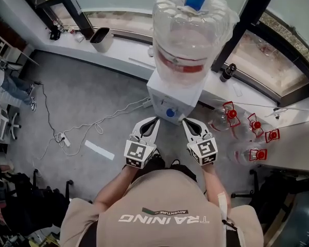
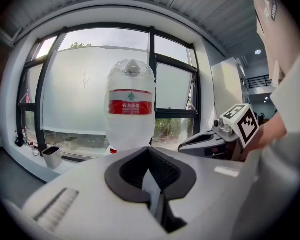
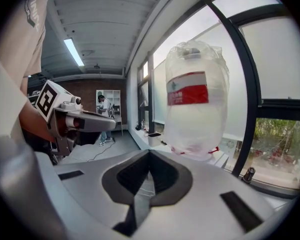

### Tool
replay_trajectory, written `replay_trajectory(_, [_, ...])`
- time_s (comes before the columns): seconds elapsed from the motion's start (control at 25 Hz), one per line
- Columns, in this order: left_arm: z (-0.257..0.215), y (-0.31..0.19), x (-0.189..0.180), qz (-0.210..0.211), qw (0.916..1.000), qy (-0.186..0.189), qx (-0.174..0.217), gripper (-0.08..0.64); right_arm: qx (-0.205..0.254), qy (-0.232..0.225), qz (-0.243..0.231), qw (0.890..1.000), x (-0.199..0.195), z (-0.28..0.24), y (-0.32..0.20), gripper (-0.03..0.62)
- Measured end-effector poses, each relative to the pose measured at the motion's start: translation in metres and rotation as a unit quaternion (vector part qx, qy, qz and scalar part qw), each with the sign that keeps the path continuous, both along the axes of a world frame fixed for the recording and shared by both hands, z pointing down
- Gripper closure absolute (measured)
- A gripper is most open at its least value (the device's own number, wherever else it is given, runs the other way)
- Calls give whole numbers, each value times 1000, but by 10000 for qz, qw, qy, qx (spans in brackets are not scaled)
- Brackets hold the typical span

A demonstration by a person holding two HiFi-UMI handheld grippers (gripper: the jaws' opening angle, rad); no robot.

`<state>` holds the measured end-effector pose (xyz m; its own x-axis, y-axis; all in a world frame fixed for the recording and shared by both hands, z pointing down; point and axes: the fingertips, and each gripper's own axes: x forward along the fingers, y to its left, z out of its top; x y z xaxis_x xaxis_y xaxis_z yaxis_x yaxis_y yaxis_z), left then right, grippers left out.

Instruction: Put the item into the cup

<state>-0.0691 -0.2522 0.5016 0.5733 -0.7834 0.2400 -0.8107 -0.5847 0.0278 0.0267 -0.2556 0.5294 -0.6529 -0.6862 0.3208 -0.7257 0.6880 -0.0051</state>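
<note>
Grey floor (image 1: 82,102), tall windows (image 2: 85,84) — a water dispenser (image 1: 167,99) with its big bottle (image 1: 188,40) stands just ahead of both tools. The left tool (image 1: 152,121) and right tool (image 1: 187,121) are closed — gripping nothing.

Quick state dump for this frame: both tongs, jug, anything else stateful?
left tongs: shut, empty
right tongs: shut, empty
water jug: upright on dispenser, blue cap on, plastic-wrapped
spare jugs: lying on their sides, red caps on
</note>
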Motion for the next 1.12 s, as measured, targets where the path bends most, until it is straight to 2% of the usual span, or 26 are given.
replay_trajectory(0.16, [14, -16, -5, 178, 9997, 92, -150, 552, -54, 30, 235, 9997, -4, 9, -13, 581])
replay_trajectory(0.36, [35, -34, -4, 254, 9991, -83, -343, 552, -317, -101, 325, 9989, -6, 26, -20, 581])
replay_trajectory(0.52, [48, -44, -4, 65, 9988, -140, -459, 552, -525, -87, 134, 9985, -9, 46, -24, 581])
replay_trajectory(0.8, [98, -52, -12, -451, 9954, -21, -840, 552, -643, 235, -221, 9974, -24, 107, -33, 581])
replay_trajectory(1.12, [200, -47, -14, -672, 9905, -89, -1193, 552, -1001, 261, -260, 9943, -36, 209, -35, 581])
